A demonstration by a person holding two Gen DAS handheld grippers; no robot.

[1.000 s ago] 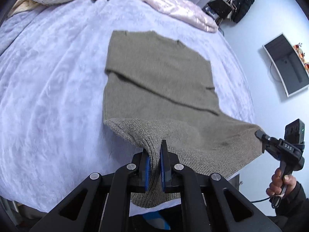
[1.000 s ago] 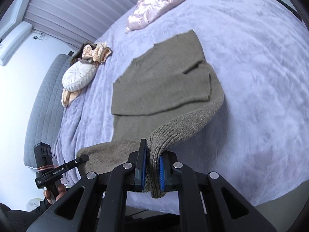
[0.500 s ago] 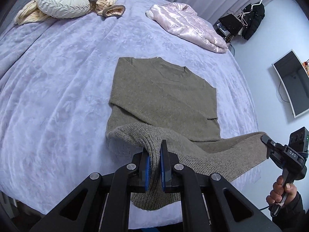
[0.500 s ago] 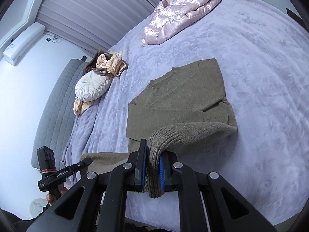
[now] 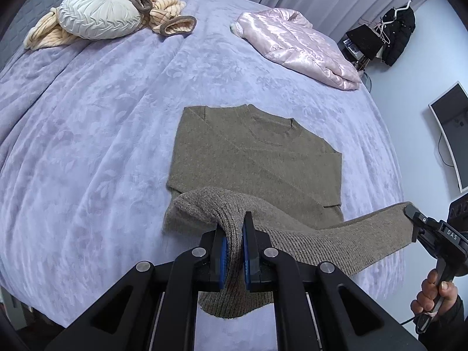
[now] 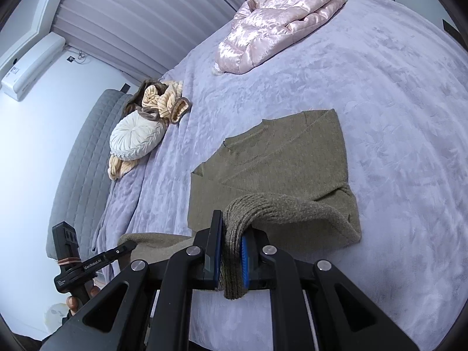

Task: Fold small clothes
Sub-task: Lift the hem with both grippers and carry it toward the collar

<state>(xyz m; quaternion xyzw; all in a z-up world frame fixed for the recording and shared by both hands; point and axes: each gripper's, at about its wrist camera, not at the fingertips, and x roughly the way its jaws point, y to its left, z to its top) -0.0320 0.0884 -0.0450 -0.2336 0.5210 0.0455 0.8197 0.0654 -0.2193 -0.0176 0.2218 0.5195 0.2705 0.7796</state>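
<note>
An olive-brown knitted sweater lies on the lilac bedspread, collar away from me and sleeves folded across its body. Its ribbed bottom hem is lifted off the bed and stretched between both grippers. My left gripper is shut on the hem's left corner. My right gripper is shut on the hem's right corner. In the left wrist view the right gripper shows at the far right, held by a hand. The left gripper shows at lower left of the right wrist view.
A pink shiny jacket lies at the far side of the bed. A round white cushion and a beige striped garment sit by the grey headboard. A wall monitor hangs on the right.
Both grippers have risen with the hem and carried it forward over the sweater's body, so more of the far bed and the collar now shows.
</note>
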